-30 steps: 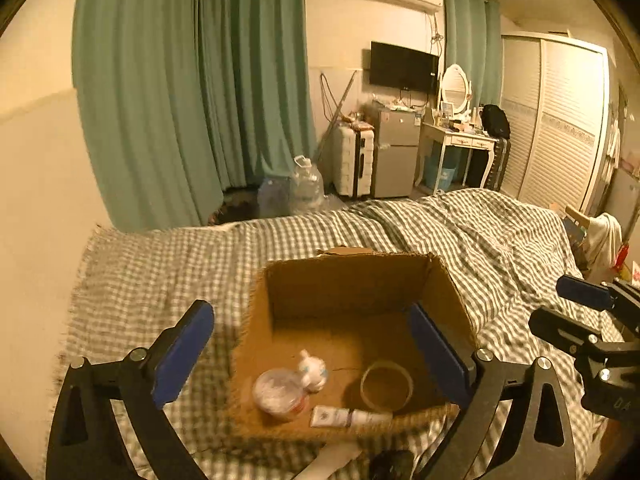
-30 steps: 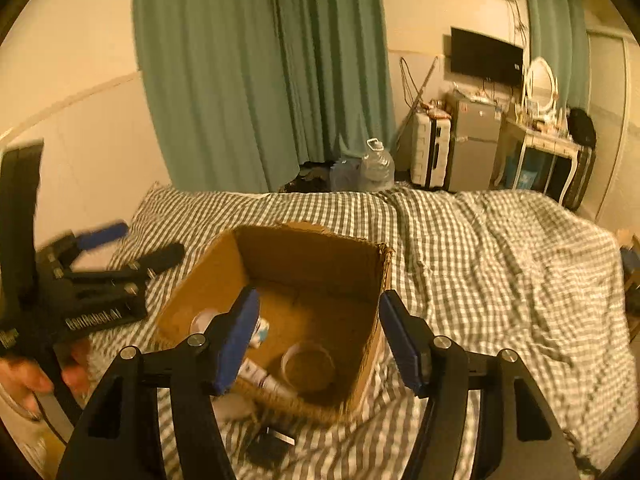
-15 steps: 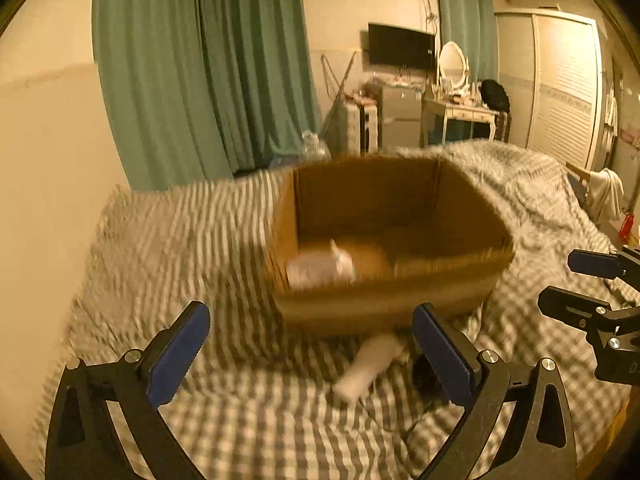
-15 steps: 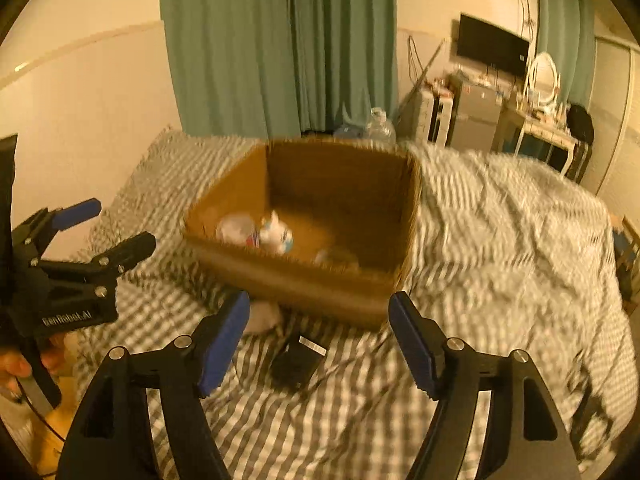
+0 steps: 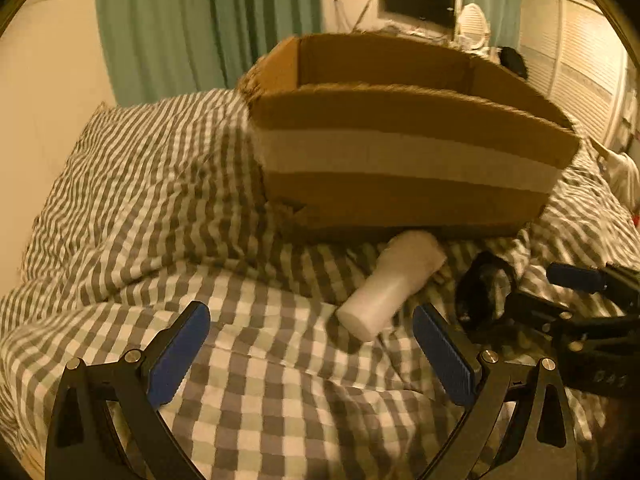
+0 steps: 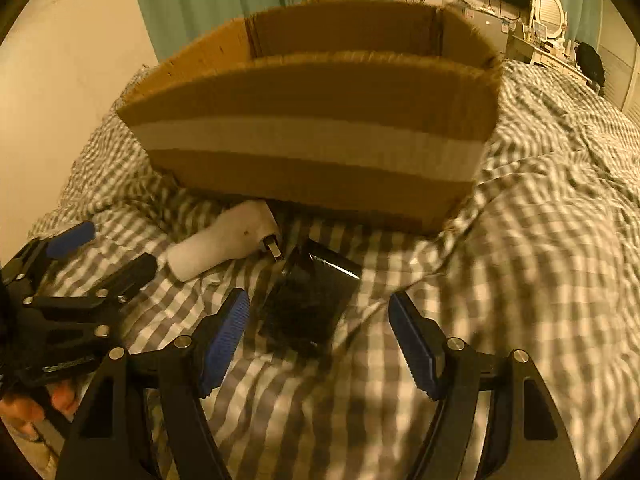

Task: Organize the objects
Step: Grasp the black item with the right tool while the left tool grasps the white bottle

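No brand or label can be read: the embossed lettering on the gripper bodies is too blurred, and the open brown cardboard box (image 6: 316, 128) carries only one plain pale tape band across its near wall. The box stands on the grey-and-white checked bedspread (image 6: 532, 240). Two loose items lie on the cloth just in front of it: one white plastic handheld device with a small metal tip (image 6: 228, 244), its far end touching the foot of the box, and one flat black rectangular object (image 6: 310, 300) just beside that tip. The right gripper (image 6: 320, 340) hangs released, blue pads wide apart, straddling the black object without touching it. The left gripper (image 5: 312, 356) is likewise spread and empty, near the white device (image 5: 394, 282). Green curtains (image 5: 208, 20) hang behind.
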